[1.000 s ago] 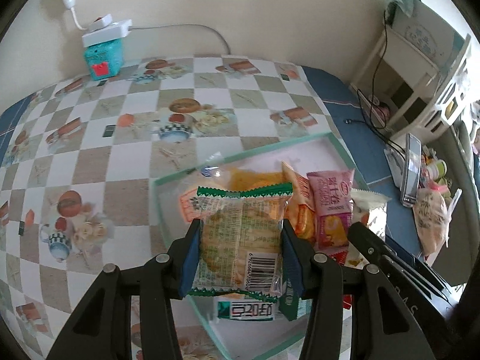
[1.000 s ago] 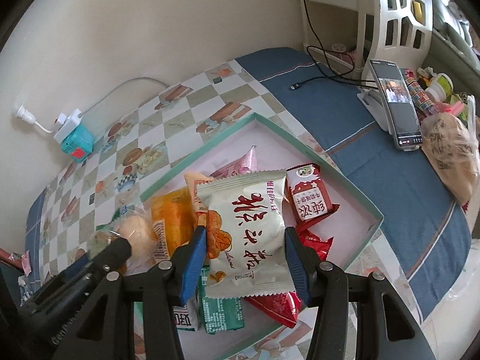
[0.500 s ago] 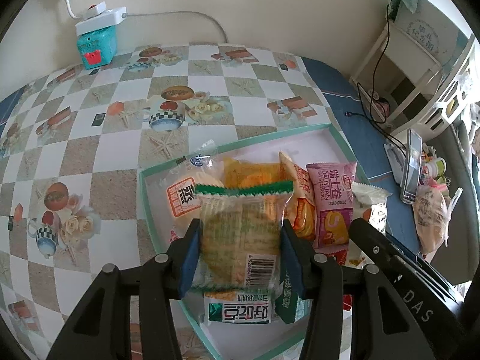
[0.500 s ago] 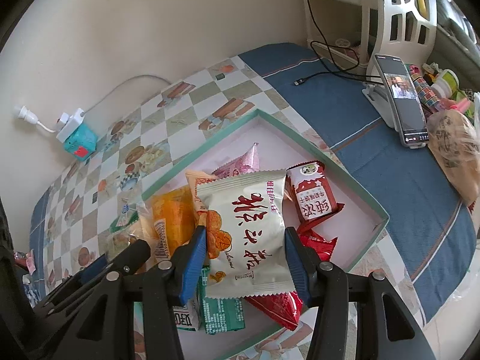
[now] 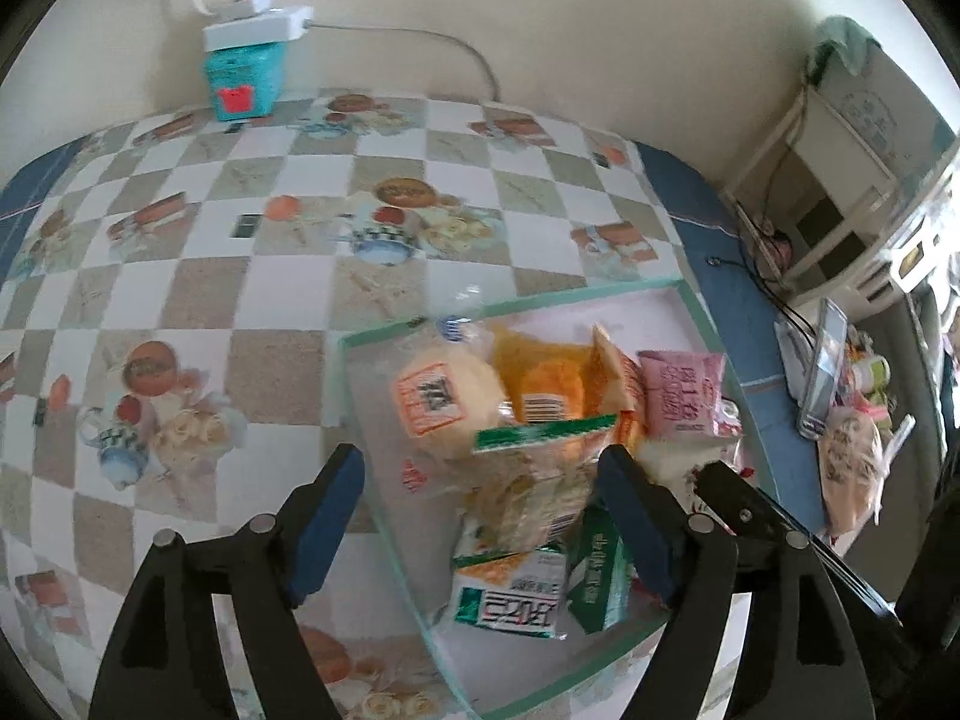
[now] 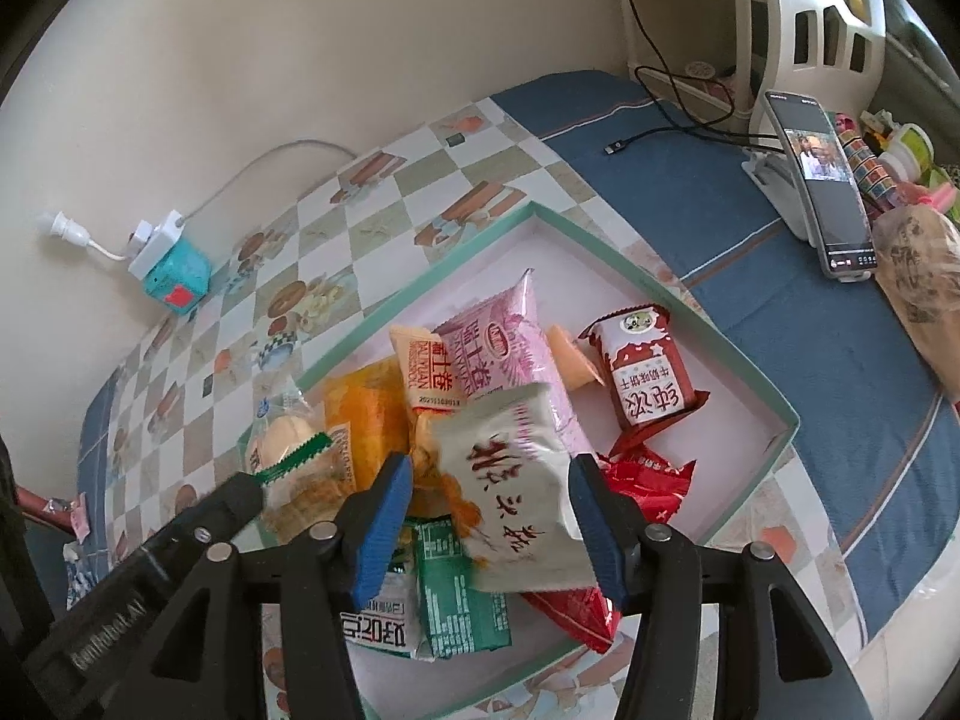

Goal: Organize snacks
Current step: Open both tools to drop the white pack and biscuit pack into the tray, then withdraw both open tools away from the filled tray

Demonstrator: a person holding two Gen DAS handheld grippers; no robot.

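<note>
A shallow box with a green rim (image 5: 528, 299) (image 6: 630, 267) holds several snack packets. My left gripper (image 5: 480, 516) is open wide above its left edge. The clear green-edged cracker packet (image 5: 540, 480) (image 6: 300, 480) lies tilted and blurred in the box by the right finger. My right gripper (image 6: 489, 522) is open. The white packet with red writing (image 6: 510, 504) sits tilted and blurred between its fingers over the pile. A red packet (image 6: 645, 372), a pink packet (image 6: 510, 354) and green cartons (image 6: 462, 594) lie in the box.
The table has a checked cloth (image 5: 180, 276) and a blue cloth (image 6: 750, 252). A teal box with a white power strip (image 5: 243, 69) stands by the wall. A phone on a stand (image 6: 822, 180), a bag (image 6: 918, 282) and a white shelf (image 6: 822, 18) are at the right.
Both grippers have opened. The cracker packet has dropped from the left gripper into the box. The white packet has come loose and tipped between the right fingers.
</note>
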